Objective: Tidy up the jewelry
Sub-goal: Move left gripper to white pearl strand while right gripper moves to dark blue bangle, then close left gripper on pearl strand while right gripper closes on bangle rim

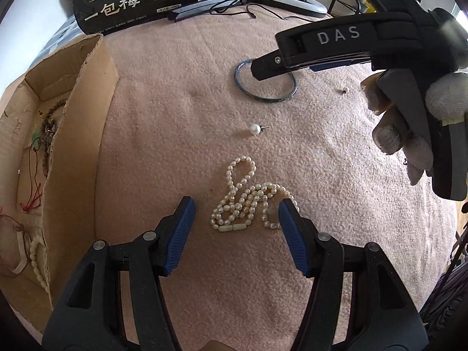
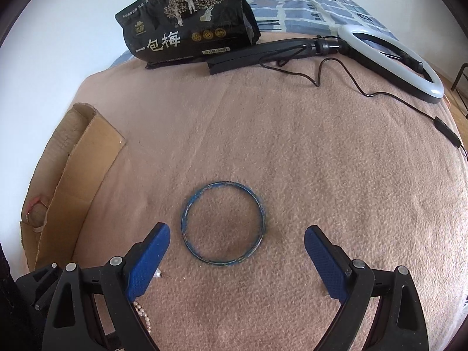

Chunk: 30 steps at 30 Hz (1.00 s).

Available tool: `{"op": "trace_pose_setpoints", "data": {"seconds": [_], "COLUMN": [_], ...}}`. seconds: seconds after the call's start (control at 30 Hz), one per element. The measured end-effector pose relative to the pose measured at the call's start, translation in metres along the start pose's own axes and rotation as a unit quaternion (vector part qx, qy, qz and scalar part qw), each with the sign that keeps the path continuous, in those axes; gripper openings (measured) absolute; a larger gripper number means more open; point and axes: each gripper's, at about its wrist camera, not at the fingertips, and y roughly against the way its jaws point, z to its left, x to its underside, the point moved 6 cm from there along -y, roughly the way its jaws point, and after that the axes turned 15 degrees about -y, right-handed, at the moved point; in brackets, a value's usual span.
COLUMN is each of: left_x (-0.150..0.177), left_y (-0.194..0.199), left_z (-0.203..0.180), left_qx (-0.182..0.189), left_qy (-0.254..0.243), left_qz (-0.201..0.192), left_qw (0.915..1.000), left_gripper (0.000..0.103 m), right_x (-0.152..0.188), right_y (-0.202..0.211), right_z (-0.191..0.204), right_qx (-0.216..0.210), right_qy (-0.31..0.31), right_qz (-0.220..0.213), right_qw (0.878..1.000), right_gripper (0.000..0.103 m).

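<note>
A white pearl necklace (image 1: 248, 197) lies coiled on the pink blanket. My left gripper (image 1: 237, 207) is open, its blue pads on either side of the coil, just above it. A single pearl earring (image 1: 255, 129) lies beyond it. A blue bangle (image 2: 223, 223) lies flat further on; it also shows in the left wrist view (image 1: 264, 95). My right gripper (image 2: 237, 234) is open and empty, its pads straddling the bangle from above. An open cardboard box (image 1: 73, 134) at the left holds bead strands and cords.
A black snack bag (image 2: 187, 26) and a ring light (image 2: 403, 61) with its black cable lie at the far edge of the blanket. The box flap (image 2: 87, 152) stands at the left. A gloved hand (image 1: 409, 134) holds the right gripper.
</note>
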Motion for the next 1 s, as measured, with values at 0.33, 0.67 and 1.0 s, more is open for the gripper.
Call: {"op": "trace_pose_setpoints", "data": {"seconds": [0.33,0.67,1.0], "left_x": [0.003,0.003,0.004], "left_y": [-0.004,-0.002,0.003], "left_z": [-0.002,0.003,-0.002], "left_qx": [-0.006,-0.002,0.013], "left_qy": [-0.018,-0.021,-0.015], "left_qz": [-0.010,-0.022,-0.030], "left_qw": [0.9998,0.9996,0.9994], "left_gripper": [0.053,0.014,0.009], "right_x": [-0.002,0.000,0.003], "right_y": [-0.023,-0.031,-0.019], "right_z": [0.012,0.017,0.014], "right_qx": [0.038,0.089,0.077], "right_qy": [0.025,0.051,0.052], "right_qz": [0.016,0.024,0.017], "right_qw": [0.999,0.994,0.995], "right_gripper": [0.101,0.095,0.074]}}
